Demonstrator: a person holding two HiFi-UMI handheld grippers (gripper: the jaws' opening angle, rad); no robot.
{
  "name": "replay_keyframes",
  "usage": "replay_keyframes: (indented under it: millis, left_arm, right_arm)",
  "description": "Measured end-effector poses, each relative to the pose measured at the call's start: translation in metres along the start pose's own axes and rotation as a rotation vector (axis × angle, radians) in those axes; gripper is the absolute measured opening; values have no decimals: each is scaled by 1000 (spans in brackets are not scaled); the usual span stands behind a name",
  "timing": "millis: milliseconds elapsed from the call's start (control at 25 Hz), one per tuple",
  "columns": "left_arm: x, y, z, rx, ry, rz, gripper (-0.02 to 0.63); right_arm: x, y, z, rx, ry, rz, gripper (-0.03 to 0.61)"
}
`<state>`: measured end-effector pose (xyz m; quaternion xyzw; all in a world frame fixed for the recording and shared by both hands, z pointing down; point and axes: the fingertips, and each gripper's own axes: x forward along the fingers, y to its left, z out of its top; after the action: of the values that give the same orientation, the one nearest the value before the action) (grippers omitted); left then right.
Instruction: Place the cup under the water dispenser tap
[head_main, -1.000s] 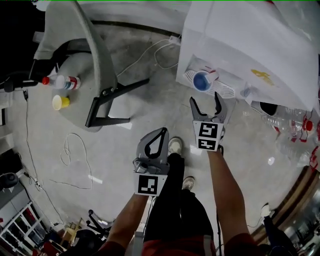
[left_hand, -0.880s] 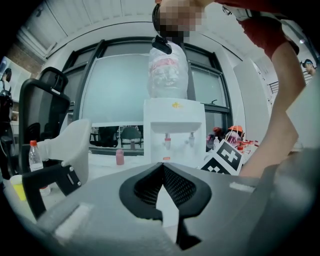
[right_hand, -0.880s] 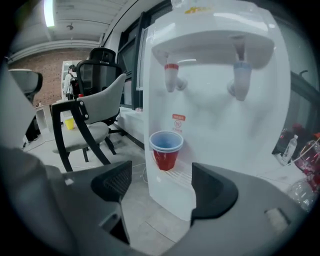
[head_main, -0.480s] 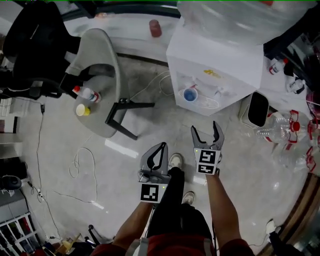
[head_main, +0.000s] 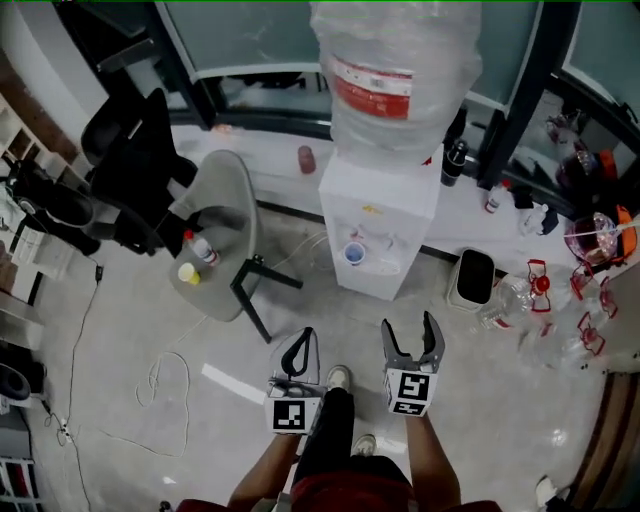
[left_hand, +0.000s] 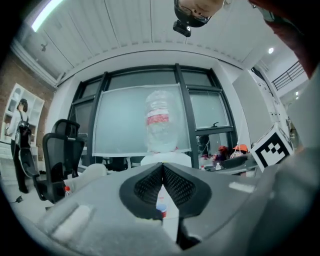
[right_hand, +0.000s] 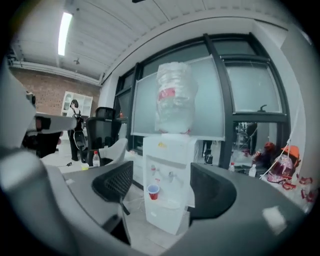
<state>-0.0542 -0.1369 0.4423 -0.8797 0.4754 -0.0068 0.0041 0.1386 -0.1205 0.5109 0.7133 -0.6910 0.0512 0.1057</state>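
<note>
Water dispenser (head_main: 378, 235) with large clear bottle (head_main: 395, 80) on top, seen whole and farther off than a second ago, no longer crowding the upper right of the head view. Grey chair (head_main: 215, 235) to the left of the dispenser, black bin (head_main: 470, 277) just to its right. Right tool (head_main: 411, 325) well short of the dispenser, jaws spread wide and empty, drawn back from its earlier place close to the drip tray. Left tool (head_main: 306, 335) beside it, slightly farther from the dispenser, jaws pressed together on nothing. Cup (head_main: 353, 254), red outside and blue inside, on the dispenser's tray below the taps, same spot as before, well apart from both tools.
</note>
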Motion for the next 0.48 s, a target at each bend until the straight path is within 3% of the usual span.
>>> replay_keyframes:
  millis: [480]
  left_arm:
    - [-119, -44, 127, 84, -119, 10, 0]
  right_arm:
    - [-193, -27, 154, -56, -281, -14, 334]
